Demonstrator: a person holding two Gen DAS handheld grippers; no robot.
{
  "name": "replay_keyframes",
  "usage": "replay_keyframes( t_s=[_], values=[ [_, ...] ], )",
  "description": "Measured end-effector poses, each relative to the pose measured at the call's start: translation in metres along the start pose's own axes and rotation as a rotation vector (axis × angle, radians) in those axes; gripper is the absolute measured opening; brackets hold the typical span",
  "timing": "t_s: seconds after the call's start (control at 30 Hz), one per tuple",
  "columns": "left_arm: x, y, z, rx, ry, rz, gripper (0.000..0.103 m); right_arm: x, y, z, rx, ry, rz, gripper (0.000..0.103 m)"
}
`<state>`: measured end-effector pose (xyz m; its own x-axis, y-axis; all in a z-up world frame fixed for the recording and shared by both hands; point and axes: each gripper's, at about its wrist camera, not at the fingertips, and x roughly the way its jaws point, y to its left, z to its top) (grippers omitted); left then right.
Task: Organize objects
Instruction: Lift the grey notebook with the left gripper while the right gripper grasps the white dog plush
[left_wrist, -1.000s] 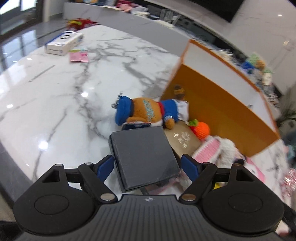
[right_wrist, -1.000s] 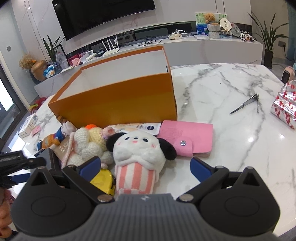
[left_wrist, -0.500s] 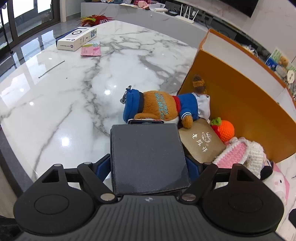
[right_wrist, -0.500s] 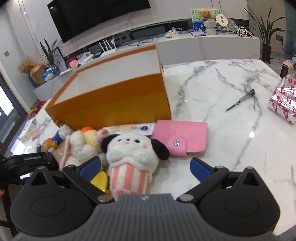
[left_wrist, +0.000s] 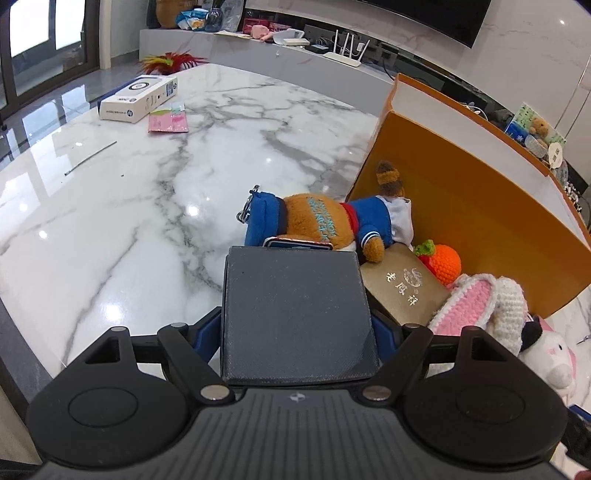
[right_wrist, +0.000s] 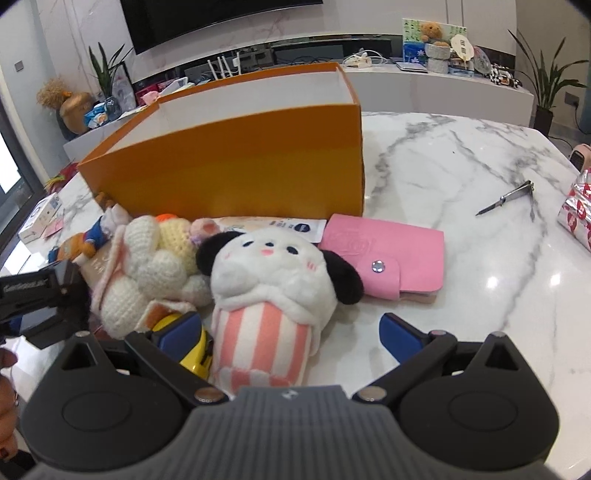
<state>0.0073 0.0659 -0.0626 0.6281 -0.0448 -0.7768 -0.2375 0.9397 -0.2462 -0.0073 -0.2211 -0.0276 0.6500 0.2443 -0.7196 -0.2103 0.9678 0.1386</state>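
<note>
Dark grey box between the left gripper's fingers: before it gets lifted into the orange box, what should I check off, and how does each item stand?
1. Dark grey box sits between the left gripper fingers: ok; jaws closing.
2. Pads pressing on both sides: cannot tell; the box hides the fingertips.
3. Orange box open on top, white inside showing: ok.
4. Free of neighbours: not ok; the gold box and the bear plush lie close against it.
5. Right gripper out of the way: ok; it straddles the striped dog plush, jaws closing, right pad clear of it.
</note>
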Motion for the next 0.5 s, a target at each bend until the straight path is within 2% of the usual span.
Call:
replay_keyframes(
  t_s=[0.03, 0.2, 0.33, 0.5],
  values=[
    [0.000, 0.002, 0.000, -0.005, 0.001, -0.004, 0.093, 0.001, -0.001, 0.000, 0.011, -0.003, 0.004, 0.089],
    [-0.001, 0.005, -0.001, -0.011, 0.013, -0.010, 0.092, 0.006, -0.002, 0.000, 0.008, -0.012, 0.039, 0.086],
    [-0.002, 0.006, -0.001, -0.015, 0.018, -0.020, 0.093, 0.011, 0.004, -0.001, -0.006, -0.007, 0.075, 0.077],
    [-0.002, 0.007, -0.001, -0.012, 0.023, -0.026, 0.093, 0.017, 0.013, -0.001, -0.043, -0.025, 0.051, 0.077]
  ],
)
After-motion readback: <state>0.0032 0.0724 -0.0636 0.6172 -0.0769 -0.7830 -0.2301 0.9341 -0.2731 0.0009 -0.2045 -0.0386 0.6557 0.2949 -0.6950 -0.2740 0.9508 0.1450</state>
